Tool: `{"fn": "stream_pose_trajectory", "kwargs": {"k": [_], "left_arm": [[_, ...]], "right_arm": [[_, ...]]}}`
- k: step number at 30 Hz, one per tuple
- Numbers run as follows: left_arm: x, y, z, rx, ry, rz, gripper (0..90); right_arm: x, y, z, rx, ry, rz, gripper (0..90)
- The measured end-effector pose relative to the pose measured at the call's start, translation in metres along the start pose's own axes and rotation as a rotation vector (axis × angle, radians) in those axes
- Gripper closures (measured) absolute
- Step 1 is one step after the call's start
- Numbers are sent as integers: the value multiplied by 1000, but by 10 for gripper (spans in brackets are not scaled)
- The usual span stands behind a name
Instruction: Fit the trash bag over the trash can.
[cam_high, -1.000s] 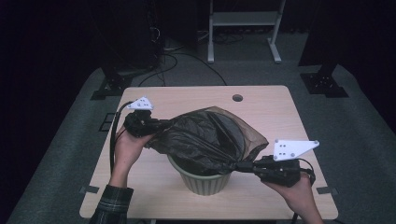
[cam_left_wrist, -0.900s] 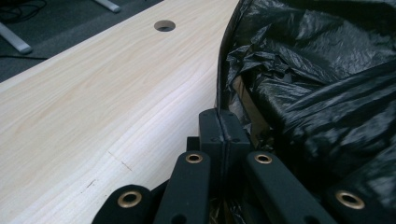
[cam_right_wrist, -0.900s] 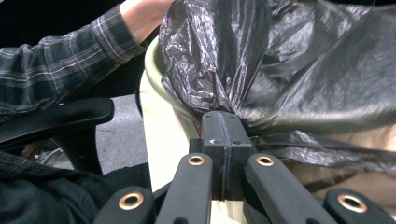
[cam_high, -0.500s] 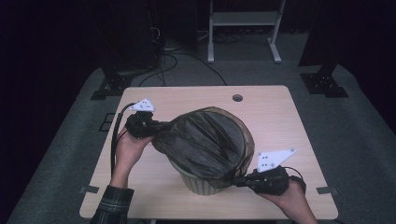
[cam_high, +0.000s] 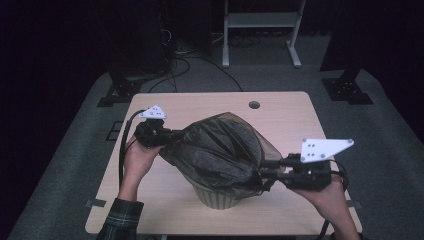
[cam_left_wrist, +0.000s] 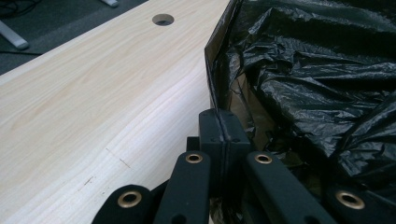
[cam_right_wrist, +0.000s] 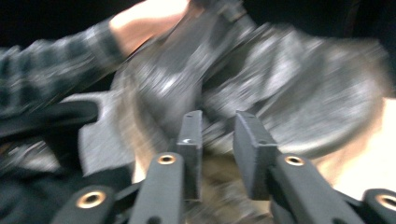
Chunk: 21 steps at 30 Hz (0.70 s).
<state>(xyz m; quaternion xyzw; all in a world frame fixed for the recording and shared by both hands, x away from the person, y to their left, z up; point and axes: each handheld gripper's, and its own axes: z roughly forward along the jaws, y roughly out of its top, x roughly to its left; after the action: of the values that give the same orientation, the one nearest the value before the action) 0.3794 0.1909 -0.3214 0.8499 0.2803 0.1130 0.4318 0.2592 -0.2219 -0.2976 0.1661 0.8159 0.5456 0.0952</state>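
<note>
A black plastic bag (cam_high: 220, 150) is draped over the mouth of a pale ribbed bin (cam_high: 215, 197) in the middle of the wooden table (cam_high: 210, 107). My left gripper (cam_high: 167, 137) is at the bag's left edge, and in the left gripper view it (cam_left_wrist: 219, 121) is shut on the thin bag rim (cam_left_wrist: 212, 88). At the bag's right edge is my right gripper (cam_high: 267, 170). The blurred right gripper view shows that gripper (cam_right_wrist: 217, 135) with its jaws apart and crumpled bag (cam_right_wrist: 299, 93) just beyond them. A hand and checked sleeve (cam_right_wrist: 93, 37) lie across the bag.
A round cable hole (cam_high: 254, 105) lies near the table's far edge. Beyond the table stand a white metal frame (cam_high: 260, 30), dark stands and floor cables (cam_high: 190, 55). Bare tabletop lies behind and to the left of the bin (cam_left_wrist: 107, 93).
The right gripper dipped down beside the bin, then came back up and out to the right. The bag now covers more of the bin's mouth. The left gripper has stayed put.
</note>
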Motion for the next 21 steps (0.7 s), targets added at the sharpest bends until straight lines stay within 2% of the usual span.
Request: {"fn": "stream_pose_trajectory", "kwargs": {"k": [4,6,9,12,15,19,21], "left_arm": [[-1,3,0,1,0,5,898],[-1,4,1,2,-2,11,898],[-1,4,1,4,-2,11,898],[0,4,2,1,-3,7,898],[0,4,2,2,-4,9,898],[0,4,2,0,-5,7,898],[0,4,1,1,-6,11,898]], "right_arm": [[-23,14,-1,-35,-106,17,658],[-37,18,5,-36,-144,42,637],[-61,19,18,-22,-172,93,612],[-84,15,31,-3,-185,156,610],[-102,10,44,1,-161,207,611],[-110,7,55,8,-149,233,632],[-111,6,58,12,-149,236,693]]}}
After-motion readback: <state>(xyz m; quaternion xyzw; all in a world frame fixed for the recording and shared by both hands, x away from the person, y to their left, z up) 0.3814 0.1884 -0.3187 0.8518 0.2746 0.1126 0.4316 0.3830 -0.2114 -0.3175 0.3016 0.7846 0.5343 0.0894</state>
